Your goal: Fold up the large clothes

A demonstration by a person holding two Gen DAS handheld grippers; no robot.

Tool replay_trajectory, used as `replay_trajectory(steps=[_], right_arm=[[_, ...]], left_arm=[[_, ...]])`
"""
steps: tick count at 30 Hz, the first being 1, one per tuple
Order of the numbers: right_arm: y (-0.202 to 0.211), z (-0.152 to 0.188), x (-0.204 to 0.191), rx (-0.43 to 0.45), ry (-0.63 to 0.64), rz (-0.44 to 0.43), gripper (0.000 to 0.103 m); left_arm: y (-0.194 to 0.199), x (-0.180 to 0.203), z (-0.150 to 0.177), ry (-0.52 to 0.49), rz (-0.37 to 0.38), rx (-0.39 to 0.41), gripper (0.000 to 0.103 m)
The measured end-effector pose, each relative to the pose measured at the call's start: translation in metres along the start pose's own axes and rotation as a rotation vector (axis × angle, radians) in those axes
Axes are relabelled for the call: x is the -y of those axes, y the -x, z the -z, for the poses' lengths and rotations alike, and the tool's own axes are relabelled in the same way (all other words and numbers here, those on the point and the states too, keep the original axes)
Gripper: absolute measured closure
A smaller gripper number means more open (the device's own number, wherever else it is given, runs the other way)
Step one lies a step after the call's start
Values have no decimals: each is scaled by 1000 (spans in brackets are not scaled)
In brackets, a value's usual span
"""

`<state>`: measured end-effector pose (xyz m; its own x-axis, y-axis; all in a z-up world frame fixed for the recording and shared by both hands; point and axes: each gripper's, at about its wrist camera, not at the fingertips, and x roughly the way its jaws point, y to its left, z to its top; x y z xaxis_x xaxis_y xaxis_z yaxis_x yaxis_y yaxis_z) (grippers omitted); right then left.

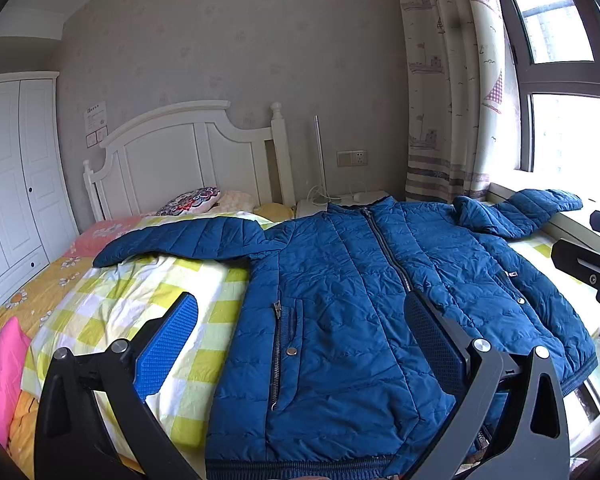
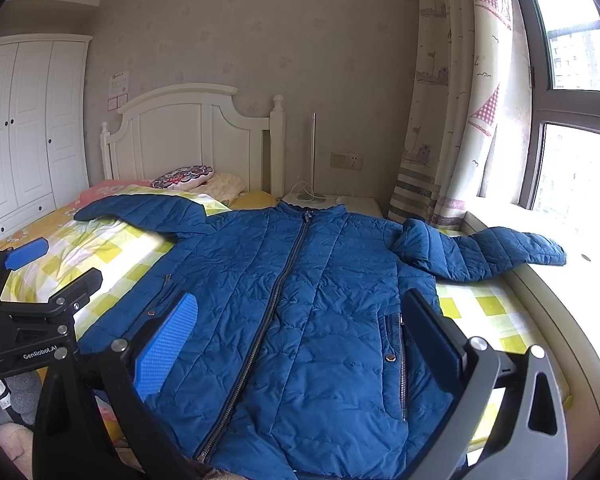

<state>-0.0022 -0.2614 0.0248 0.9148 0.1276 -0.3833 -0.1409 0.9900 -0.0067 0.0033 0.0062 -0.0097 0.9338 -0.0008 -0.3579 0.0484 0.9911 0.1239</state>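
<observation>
Jacket: one blue quilted jacket (image 1: pixel 340 300) lies front-up and zipped on the bed, collar toward the headboard, hem nearest the cameras.
Sleeves: two, both spread outward; the left sleeve (image 1: pixel 180 240) rests on the checked sheet, the right sleeve (image 2: pixel 500 252) reaches onto the window ledge (image 2: pixel 560 288).
Zips: three on view, one long centre zip (image 2: pixel 268 320) and two pocket zips, each pocket with one metal snap beside it.
Left gripper: one, the left gripper (image 1: pixel 304 340) hovers over the jacket's lower half with its jaws spread wide and nothing between them; one blue-padded finger stands over the sheet, the other over the jacket.
Right gripper: one, the right gripper (image 2: pixel 304 340) hangs above the hem, jaws released and wide apart, gripping nothing.
Bed: one bed with a yellow-and-white checked sheet (image 1: pixel 140 300) and one white headboard (image 1: pixel 180 152).
Cushions: one patterned cushion (image 1: pixel 190 200) at the head of the bed; one pink cushion (image 1: pixel 0 368) at the near left edge.
Wardrobe: one white wardrobe (image 1: pixel 16 180) against the left wall.
Window: one large window (image 2: pixel 572 140) on the right, with one boat-print curtain (image 2: pixel 452 100) drawn beside it.
Wall: one socket plate (image 1: pixel 352 158) beside the headboard; a white bedside table (image 2: pixel 332 202) stands below it.
</observation>
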Motion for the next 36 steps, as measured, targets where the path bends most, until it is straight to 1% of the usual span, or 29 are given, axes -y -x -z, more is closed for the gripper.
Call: replay_trajectory(steps=[9,20,21,36], right_arm=[[-3,-1,1,-10,-4,-7,2],[-4,3,0,-14,-6,-10,2],[-5,3,0,-15,-8,-10,2],[-7,6,0,-22,-17,-16,2]], left_arm=[[0,0,-1,-1,2,-3,4],[0,-3,9,6,2,-14,4],[-3,-3,3,4,3,-15,4],[-6,-6,4,14,0,-28,4]])
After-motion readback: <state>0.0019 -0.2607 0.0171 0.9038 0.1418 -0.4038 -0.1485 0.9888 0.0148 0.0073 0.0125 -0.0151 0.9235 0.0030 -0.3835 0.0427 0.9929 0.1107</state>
